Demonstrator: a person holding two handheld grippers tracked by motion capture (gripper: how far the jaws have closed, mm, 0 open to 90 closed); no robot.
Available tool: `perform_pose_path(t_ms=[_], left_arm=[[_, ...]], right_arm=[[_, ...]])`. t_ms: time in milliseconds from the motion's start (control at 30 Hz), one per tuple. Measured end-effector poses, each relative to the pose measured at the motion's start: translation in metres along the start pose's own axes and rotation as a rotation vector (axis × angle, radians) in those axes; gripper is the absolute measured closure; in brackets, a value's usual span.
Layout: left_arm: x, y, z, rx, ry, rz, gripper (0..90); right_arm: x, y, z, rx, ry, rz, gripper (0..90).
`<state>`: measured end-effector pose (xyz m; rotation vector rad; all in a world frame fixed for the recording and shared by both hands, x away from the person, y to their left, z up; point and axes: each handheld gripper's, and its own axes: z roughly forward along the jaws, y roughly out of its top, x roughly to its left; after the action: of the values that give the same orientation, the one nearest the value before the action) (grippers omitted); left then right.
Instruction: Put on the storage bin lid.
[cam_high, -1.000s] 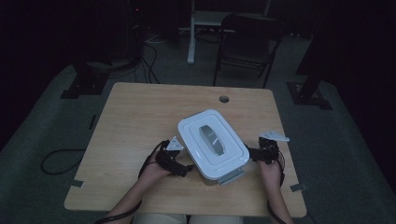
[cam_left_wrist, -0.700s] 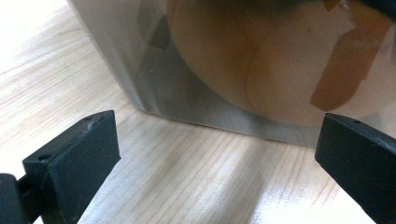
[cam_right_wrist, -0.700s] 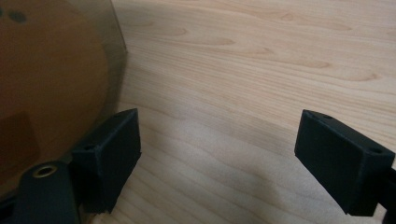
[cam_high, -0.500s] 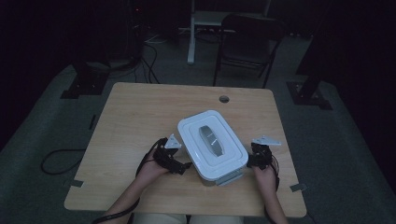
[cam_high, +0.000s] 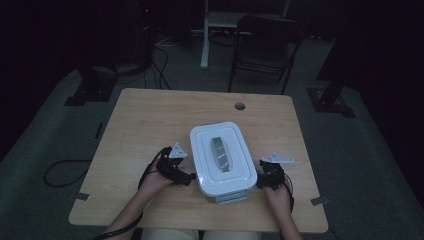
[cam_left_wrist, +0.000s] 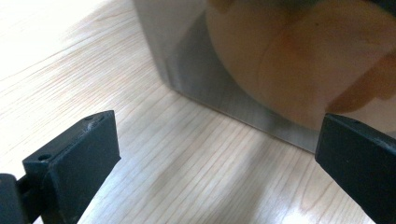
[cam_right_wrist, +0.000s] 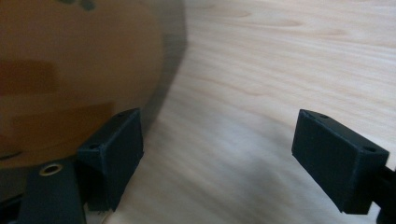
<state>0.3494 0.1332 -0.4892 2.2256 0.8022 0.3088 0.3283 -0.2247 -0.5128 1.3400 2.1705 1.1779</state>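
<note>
Two grippers flank the white lidded container (cam_high: 223, 161): left gripper (cam_high: 185, 176) wide open, empty; right gripper (cam_high: 262, 180) wide open, jaws just narrowing slightly, nothing between. No readable labels.

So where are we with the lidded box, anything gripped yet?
Nothing gripped yet. The white lid sits on the box. The left gripper and right gripper flank its near end, jaws open, the right's having just closed slightly with nothing between them. Taking hold and whatever follows are probably all still to do.
</note>
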Motion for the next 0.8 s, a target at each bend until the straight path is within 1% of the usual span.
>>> perform_pose_path(t_ms=[33,200,367,433,500,533,567,600,633,667,733,767,800], left_arm=[[0.001,-0.001,-0.001,-0.001,-0.001,-0.005,0.4],[0.005,-0.003,-0.004,0.002,0.014,-0.005,0.4],[0.008,-0.007,-0.008,0.001,0.022,-0.017,0.5],[0.009,-0.009,-0.009,-0.003,0.026,-0.022,0.4],[0.01,-0.01,-0.009,-0.006,0.023,-0.018,0.4],[0.01,-0.011,-0.009,-0.01,0.024,-0.021,0.4],[0.01,-0.011,-0.01,-0.023,0.024,-0.023,0.4],[0.01,-0.012,-0.011,-0.031,0.024,-0.022,0.4],[0.01,-0.012,-0.012,-0.038,0.021,-0.023,0.4],[0.01,-0.012,-0.012,-0.044,0.014,-0.024,0.4],[0.01,-0.013,-0.014,-0.034,-0.002,-0.016,0.4],[0.009,-0.014,-0.014,-0.034,0.003,-0.013,0.4],[0.009,-0.015,-0.015,-0.037,0.006,-0.015,0.4]], right_arm=[[0.007,-0.001,-0.001,0.005,-0.006,-0.012,16.3],[0.02,-0.005,-0.004,-0.009,-0.032,-0.03,17.8],[0.028,-0.009,-0.004,0.001,-0.007,-0.042,18.5],[0.031,-0.01,-0.004,0.006,-0.005,-0.047,18.4],[0.034,-0.011,-0.005,-0.002,-0.013,-0.054,18.3],[0.034,-0.011,-0.005,-0.001,-0.01,-0.058,16.7],[0.033,-0.01,-0.004,0.007,-0.01,-0.06,13.0],[0.031,-0.01,-0.004,0.01,-0.011,-0.063,12.2],[0.03,-0.01,-0.004,0.01,0.004,-0.054,12.1],[0.028,-0.009,-0.004,-0.002,0.015,-0.047,12.1],[0.026,-0.009,-0.006,-0.016,-0.012,-0.046,12.1],[0.024,-0.009,-0.007,-0.025,-0.019,-0.042,12.1],[0.022,-0.009,-0.008,-0.04,-0.012,-0.033,12.1]])
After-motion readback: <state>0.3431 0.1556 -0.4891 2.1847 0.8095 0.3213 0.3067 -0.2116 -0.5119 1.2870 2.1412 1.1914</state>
